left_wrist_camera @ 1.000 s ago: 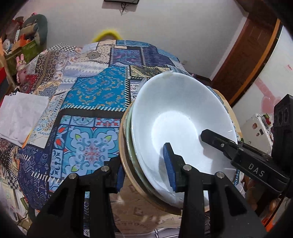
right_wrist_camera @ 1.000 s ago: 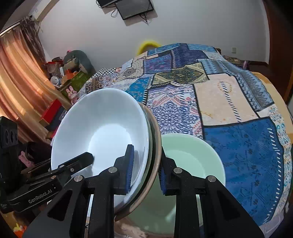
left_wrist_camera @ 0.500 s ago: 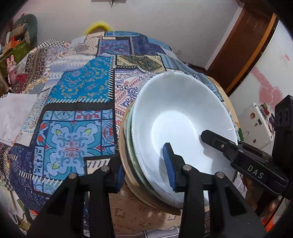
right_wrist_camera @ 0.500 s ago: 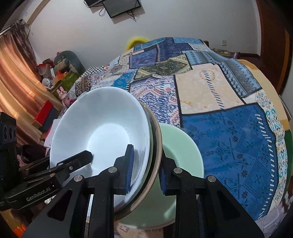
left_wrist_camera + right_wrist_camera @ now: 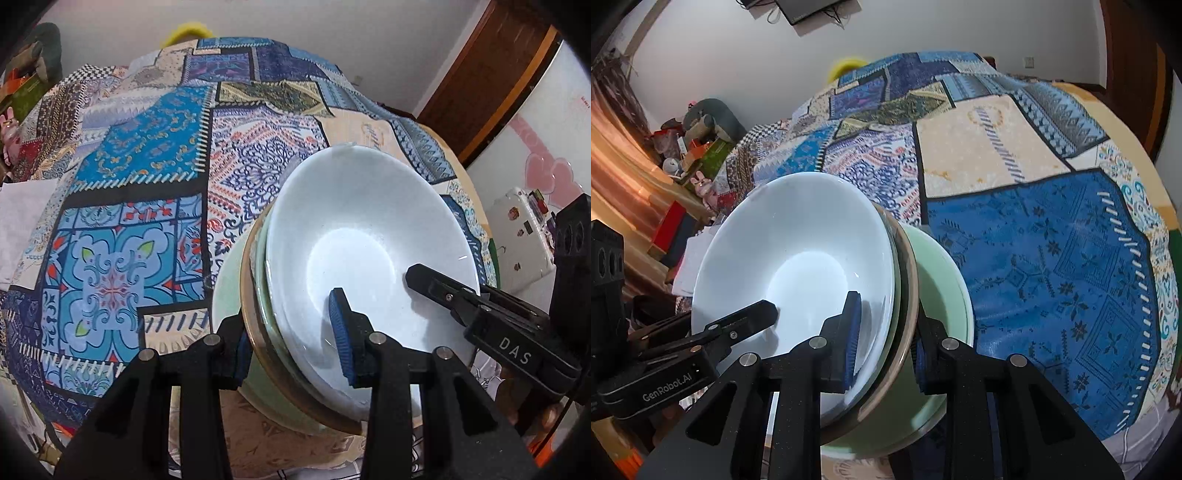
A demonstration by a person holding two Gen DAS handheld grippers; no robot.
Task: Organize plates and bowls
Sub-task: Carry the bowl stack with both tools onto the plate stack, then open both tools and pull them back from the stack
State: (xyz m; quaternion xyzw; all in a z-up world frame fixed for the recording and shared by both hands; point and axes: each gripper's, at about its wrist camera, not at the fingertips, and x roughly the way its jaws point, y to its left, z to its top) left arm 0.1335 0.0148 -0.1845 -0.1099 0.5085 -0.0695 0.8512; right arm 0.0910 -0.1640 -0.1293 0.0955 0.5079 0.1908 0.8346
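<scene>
I hold a tilted stack between both grippers. A white bowl point(image 5: 369, 236) point(image 5: 798, 254) lies on top, with a thin green dish and a brown-rimmed plate point(image 5: 246, 295) point(image 5: 911, 291) under it. My left gripper point(image 5: 291, 343) is shut on the stack's near rim, one pad inside the bowl and one beneath the plate. My right gripper point(image 5: 886, 347) is shut on the opposite rim in the same way, and its finger shows in the left wrist view point(image 5: 439, 284). A pale green plate point(image 5: 227, 284) point(image 5: 945, 280) rests on the table just under the stack.
A patchwork cloth point(image 5: 147, 155) point(image 5: 1052, 258) covers the round table. White folded fabric point(image 5: 18, 221) lies at its left edge. Toys and boxes point(image 5: 687, 147) crowd the floor to the left. A wooden door point(image 5: 491, 66) and a white case point(image 5: 517, 236) stand to the right.
Both grippers have sunk with the stack toward the table. The pale green plate has come closer beneath the stack and has come into the left wrist view.
</scene>
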